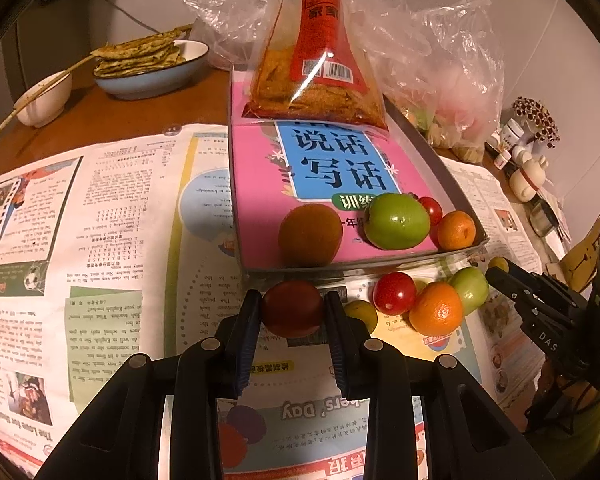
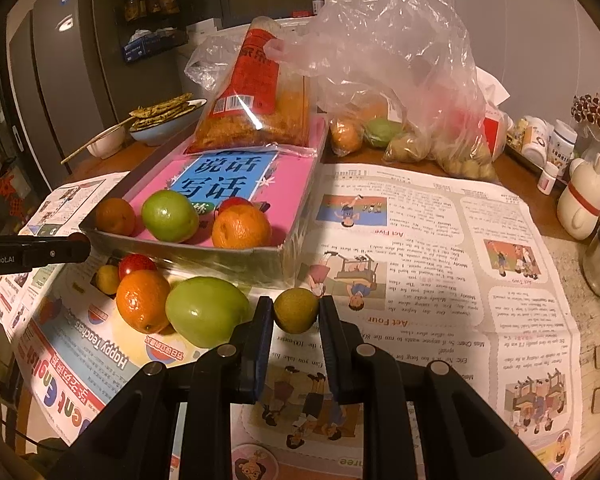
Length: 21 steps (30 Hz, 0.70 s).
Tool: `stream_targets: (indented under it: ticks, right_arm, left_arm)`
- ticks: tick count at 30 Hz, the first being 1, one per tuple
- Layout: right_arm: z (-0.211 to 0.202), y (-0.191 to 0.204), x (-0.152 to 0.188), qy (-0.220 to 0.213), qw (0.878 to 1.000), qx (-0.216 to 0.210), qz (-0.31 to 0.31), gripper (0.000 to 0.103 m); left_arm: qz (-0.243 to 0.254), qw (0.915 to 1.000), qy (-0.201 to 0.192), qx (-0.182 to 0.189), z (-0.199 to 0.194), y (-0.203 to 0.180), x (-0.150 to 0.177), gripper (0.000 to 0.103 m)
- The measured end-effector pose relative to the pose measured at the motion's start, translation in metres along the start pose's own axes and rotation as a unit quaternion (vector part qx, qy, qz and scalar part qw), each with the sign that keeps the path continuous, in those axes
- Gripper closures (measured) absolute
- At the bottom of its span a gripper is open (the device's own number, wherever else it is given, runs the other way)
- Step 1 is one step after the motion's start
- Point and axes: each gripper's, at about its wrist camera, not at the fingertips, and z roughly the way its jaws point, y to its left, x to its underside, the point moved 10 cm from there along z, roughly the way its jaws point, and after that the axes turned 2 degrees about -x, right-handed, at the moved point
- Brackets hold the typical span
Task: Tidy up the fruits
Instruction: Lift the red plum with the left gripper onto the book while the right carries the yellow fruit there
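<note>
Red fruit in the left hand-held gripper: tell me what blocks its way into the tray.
Only the tray's low front wall, directly ahead of the red fruit held in the left hand-held gripper. Beyond it, a brown fruit sits just inside; bare pink floor lies left of it.

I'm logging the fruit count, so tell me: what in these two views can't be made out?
- Left wrist view: the small yellow fruit on the newspaper is half hidden by a finger of the left gripper.
- Right wrist view: the red cherry tomato in the pink-lined box sits mostly behind the orange mandarin.
- Both views: contents of the crumpled clear plastic bags are blurred by the plastic.
</note>
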Motion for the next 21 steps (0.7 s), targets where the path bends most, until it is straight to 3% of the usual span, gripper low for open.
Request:
stream_targets:
  ticks: [21]
  right_arm:
    - [-0.009, 0.005, -0.038, -0.020, 1.000, 0.002, -0.008, 0.079]
  left_arm:
    - [0.004, 0.9998, -0.020, 0.003, -0.012, -0.003, -0.034, 0.070]
